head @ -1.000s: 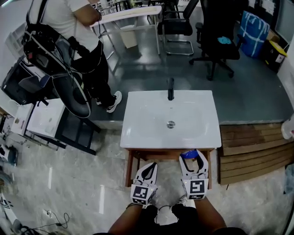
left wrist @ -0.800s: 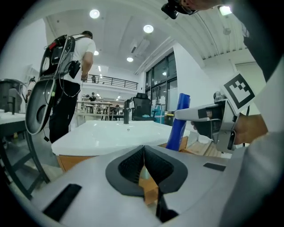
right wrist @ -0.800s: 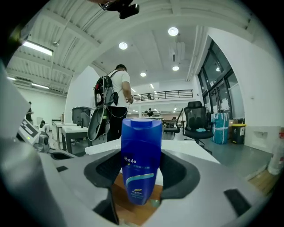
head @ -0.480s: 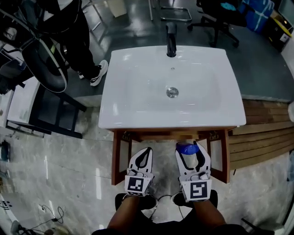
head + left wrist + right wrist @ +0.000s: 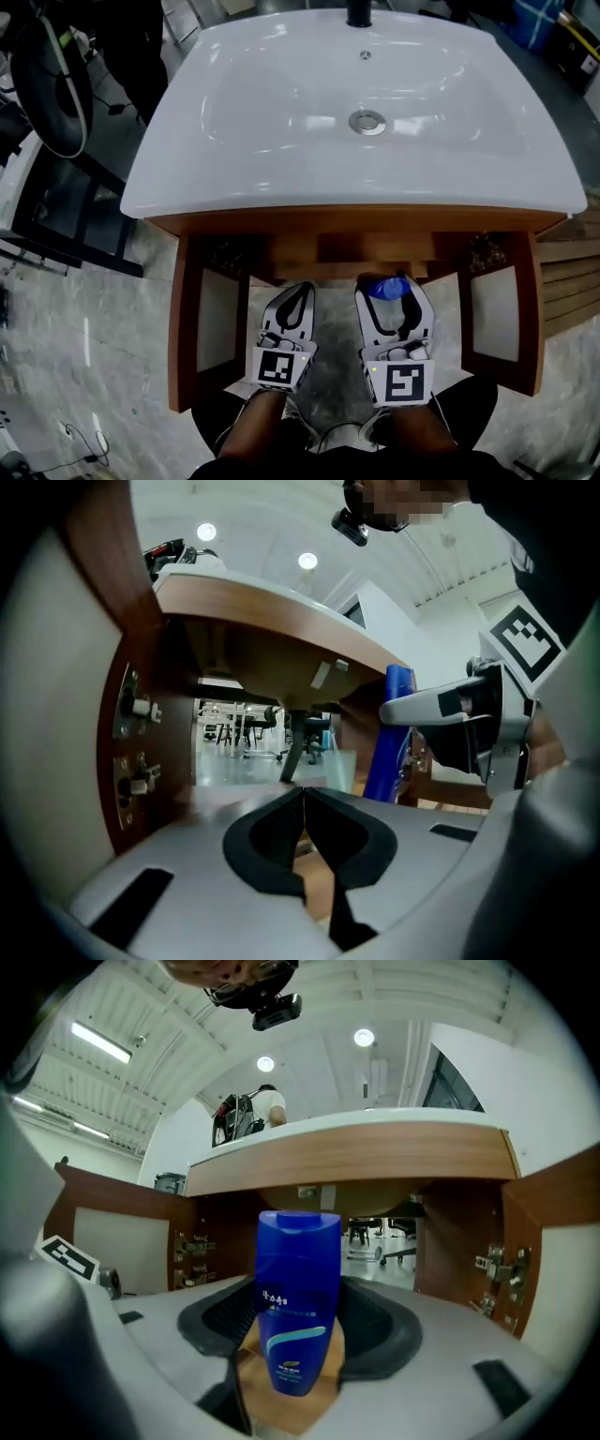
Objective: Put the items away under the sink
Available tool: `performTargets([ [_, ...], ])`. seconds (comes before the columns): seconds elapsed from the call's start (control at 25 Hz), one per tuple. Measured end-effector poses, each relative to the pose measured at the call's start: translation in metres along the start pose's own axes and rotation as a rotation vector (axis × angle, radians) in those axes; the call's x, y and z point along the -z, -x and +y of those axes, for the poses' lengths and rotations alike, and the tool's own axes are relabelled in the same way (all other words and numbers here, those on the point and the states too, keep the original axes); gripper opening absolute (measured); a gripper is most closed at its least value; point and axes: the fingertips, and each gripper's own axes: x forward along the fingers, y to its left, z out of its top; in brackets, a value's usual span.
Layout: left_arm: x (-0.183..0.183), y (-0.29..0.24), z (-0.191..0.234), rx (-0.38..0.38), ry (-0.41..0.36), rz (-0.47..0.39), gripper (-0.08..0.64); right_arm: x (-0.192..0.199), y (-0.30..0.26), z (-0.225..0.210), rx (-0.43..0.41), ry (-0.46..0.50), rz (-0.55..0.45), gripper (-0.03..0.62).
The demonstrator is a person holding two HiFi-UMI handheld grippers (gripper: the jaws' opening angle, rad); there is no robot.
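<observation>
At the open cabinet (image 5: 211, 319) beneath the sink (image 5: 281, 122), your right tool (image 5: 395, 298) pinches the upright blue bottle (image 5: 298, 1297); your left tool (image 5: 294, 296) is pressed together, empty. Next: reach inside, set it down.

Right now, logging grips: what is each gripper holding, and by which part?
Right gripper: blue bottle, by its lower body. Left gripper: shut, empty.

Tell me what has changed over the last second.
The left gripper and right gripper have sunk to the open cabinet under the sink, which now looms closer. Nothing was grasped or released: the right still clamps the blue bottle, the left stays shut and empty, doors stay open.
</observation>
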Motion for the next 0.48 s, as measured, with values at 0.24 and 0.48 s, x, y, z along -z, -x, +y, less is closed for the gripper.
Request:
performTargets([
  [0.24,0.036,-0.013,0.007,-0.010,-0.007,-0.034,0.021,0.021,-0.023,0.004,0.018,0.009,-0.049,0.272],
  [0.48,0.030,-0.014,0.015,-0.020,-0.017,-0.055,0.023,0.015,-0.057,0.006,0.025,0.045,-0.065,0.272],
])
